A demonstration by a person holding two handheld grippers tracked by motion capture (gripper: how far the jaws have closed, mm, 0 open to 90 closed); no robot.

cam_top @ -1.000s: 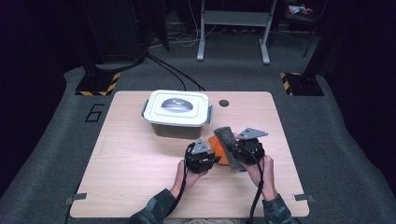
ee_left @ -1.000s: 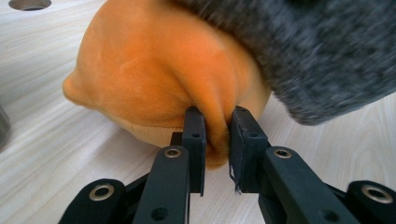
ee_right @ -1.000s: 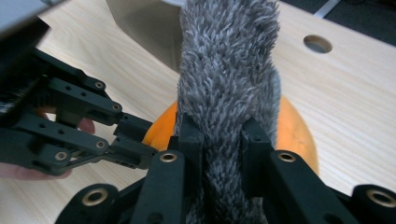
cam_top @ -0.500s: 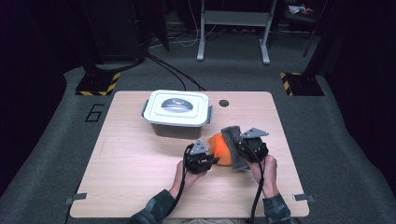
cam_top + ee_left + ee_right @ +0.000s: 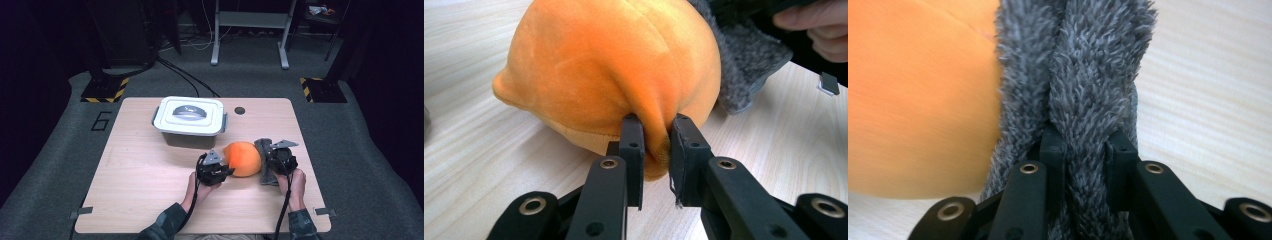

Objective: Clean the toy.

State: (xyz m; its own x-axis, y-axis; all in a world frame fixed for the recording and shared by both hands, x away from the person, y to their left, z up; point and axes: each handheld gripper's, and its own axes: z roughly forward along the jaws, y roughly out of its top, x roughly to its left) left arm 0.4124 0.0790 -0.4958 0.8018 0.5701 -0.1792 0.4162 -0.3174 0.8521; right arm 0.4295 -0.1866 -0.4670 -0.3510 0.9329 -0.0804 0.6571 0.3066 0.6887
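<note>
Orange plush toy (image 5: 243, 158) with grey furry edge (image 5: 265, 167) — lying on the table's near-right part.

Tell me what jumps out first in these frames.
The orange plush on the wooden table, pinched at one side by the left gripper. The right gripper clamps its grey furry part. Behind them sits a lidded white container.

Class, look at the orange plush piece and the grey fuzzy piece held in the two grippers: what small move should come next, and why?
Probably lower both onto the table and let go. The left gripper is shut on a fold of the orange plush, the right gripper on the grey fuzzy piece, and both pieces sit low beside the lidded white box, whose lid is on.
</note>
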